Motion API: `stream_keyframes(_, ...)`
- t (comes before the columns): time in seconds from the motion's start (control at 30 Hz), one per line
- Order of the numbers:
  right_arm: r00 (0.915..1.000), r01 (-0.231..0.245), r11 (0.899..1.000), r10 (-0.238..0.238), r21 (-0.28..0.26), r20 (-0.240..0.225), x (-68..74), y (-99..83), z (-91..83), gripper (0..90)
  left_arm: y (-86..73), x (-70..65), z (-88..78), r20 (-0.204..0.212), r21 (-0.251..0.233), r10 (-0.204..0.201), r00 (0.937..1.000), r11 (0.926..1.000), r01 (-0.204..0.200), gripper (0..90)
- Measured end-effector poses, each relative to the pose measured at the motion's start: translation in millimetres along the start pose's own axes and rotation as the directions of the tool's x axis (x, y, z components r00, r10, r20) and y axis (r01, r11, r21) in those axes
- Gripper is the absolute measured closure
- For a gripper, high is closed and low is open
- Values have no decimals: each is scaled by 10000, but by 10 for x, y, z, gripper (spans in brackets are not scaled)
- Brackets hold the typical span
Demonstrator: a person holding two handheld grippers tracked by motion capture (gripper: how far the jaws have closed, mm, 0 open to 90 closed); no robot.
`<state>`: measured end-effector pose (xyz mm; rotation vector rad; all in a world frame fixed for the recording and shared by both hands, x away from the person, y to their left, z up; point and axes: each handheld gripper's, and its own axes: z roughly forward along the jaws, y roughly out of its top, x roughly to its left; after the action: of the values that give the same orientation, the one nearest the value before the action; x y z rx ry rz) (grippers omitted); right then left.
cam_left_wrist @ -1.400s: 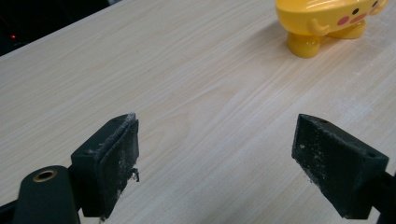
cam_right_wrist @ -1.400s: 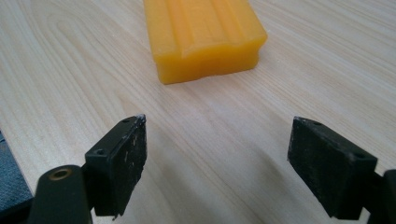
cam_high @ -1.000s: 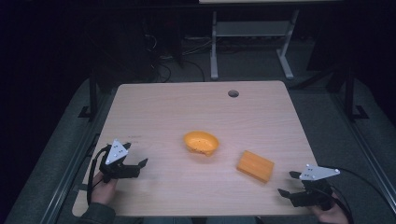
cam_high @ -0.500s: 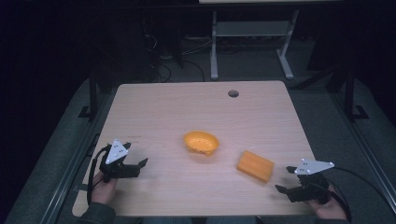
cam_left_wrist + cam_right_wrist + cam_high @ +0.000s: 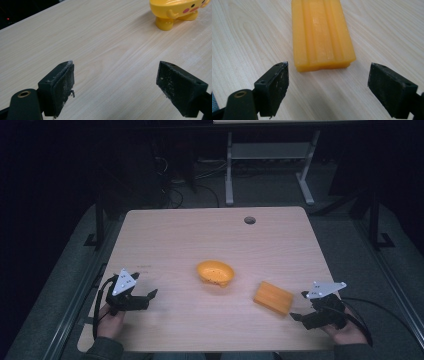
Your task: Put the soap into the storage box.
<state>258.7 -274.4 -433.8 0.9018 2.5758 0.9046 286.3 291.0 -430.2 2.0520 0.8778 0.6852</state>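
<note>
Orange ridged block [image 5: 320, 35] flat on table [image 5: 175, 235], near right, just ahead of right tool [image 5: 328, 86], spread wide, empty. Probably light, stiff, slightly slick; best pinched across long sides. Left tool [image 5: 115, 87] spread, empty too.

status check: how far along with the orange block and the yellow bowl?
Early. Nothing looks done: the orange block lies flat on the table, apart from the yellow bowl. In hand: the right gripper is open, lined up just short of the block. Left: closing on it and lifting. The left gripper is open, holding nothing.
</note>
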Motion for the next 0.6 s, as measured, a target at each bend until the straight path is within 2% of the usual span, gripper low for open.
stream_keyframes(0.6, 9981, 598, 9977, -594, 332, -134, 11, 260, 94, 168, 0, 12, -9, -25, -14, -26, 10000, 10000, 26, 141)
